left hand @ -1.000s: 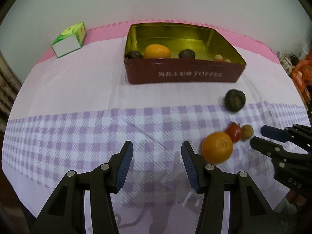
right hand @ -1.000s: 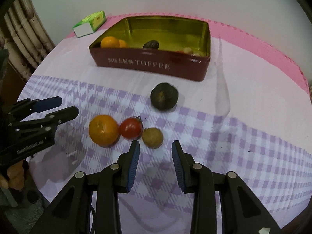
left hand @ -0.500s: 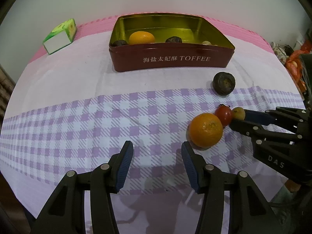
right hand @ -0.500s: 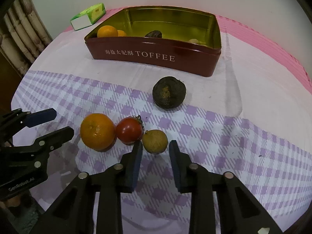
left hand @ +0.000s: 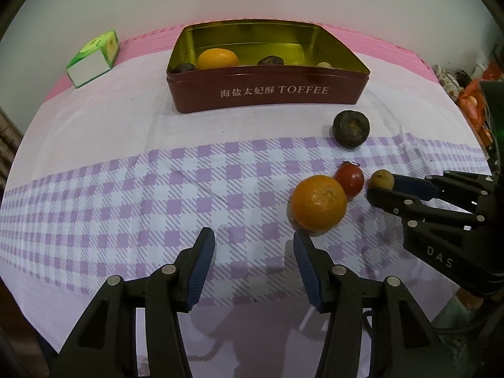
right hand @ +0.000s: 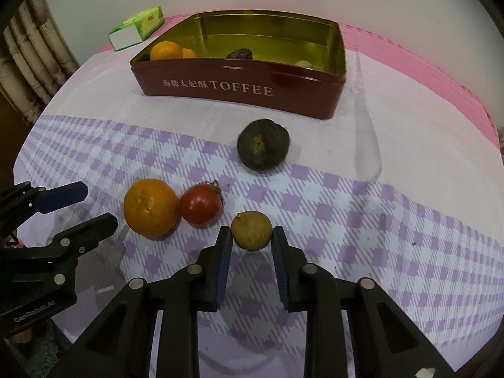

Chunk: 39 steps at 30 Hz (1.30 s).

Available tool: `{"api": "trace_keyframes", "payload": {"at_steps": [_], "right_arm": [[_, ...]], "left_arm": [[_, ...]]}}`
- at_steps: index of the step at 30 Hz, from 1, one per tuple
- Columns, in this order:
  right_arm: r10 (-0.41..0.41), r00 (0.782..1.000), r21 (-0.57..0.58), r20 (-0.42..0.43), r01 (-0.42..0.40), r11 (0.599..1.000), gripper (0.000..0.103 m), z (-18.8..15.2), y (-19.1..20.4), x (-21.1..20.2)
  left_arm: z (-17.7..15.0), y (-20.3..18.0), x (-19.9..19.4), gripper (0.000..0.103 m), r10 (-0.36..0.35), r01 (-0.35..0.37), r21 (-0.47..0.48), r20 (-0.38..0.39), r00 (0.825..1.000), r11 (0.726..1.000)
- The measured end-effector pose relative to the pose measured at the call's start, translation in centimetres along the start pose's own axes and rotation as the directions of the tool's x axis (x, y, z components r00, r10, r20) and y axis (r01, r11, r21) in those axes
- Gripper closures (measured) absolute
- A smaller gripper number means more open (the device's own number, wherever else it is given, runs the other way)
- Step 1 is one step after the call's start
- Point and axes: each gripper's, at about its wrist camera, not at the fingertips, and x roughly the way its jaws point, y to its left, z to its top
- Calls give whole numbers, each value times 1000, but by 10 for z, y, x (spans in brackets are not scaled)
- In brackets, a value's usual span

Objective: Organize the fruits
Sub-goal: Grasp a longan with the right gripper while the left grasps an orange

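**Right gripper closes on the small yellow-brown fruit**

A round table under a white cloth (left hand: pixel 132 132) with a pink edge and a purple checked band stands against a pale wall. At the back of the table sits the maroon toffee tin (right hand: pixel 239 89), open, with a green and white carton (right hand: pixel 138 28) beside it.

The biggest change is at the right gripper (right hand: pixel 252 245): a second ago its jaws stood apart, short of the small yellow-brown fruit (right hand: pixel 251 230); now the pads sit against both sides of it, the fruit low on the cloth between them. That reads as a finished grasp, so the next step is probably a lift toward the tin. The left gripper (left hand: pixel 253 271) is unchanged, its jaws moderately apart and empty above the checks, just short of the orange (left hand: pixel 318 203).

Loose on the cloth are the orange, the tomato (right hand: pixel 200 203) touching it, and the dark round fruit (right hand: pixel 263 148) nearer the tin.

The right wrist view alone shows the pad contact; from the left wrist view the fruit only peeks past the finger tips. The left view shows more of the tin's contents: an orange fruit, two dark ones and a pale one.
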Motion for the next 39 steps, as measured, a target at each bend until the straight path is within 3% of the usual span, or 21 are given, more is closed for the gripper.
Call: {"api": "trace_keyframes", "payload": {"at_steps": [16, 27, 39], "right_arm": [[-39, 999, 72, 9, 38, 997, 79, -33, -29, -16], [-40, 999, 87, 12, 39, 995, 79, -36, -33, -17], [-35, 999, 89, 13, 34, 995, 79, -37, -35, -18]], "left_arm": [[-5, -25, -9, 43, -32, 31, 25, 25, 999, 999], [1, -44, 3, 43, -49, 48, 47, 14, 999, 998], [13, -36, 21, 43, -74, 74, 26, -3, 997, 997]]}}
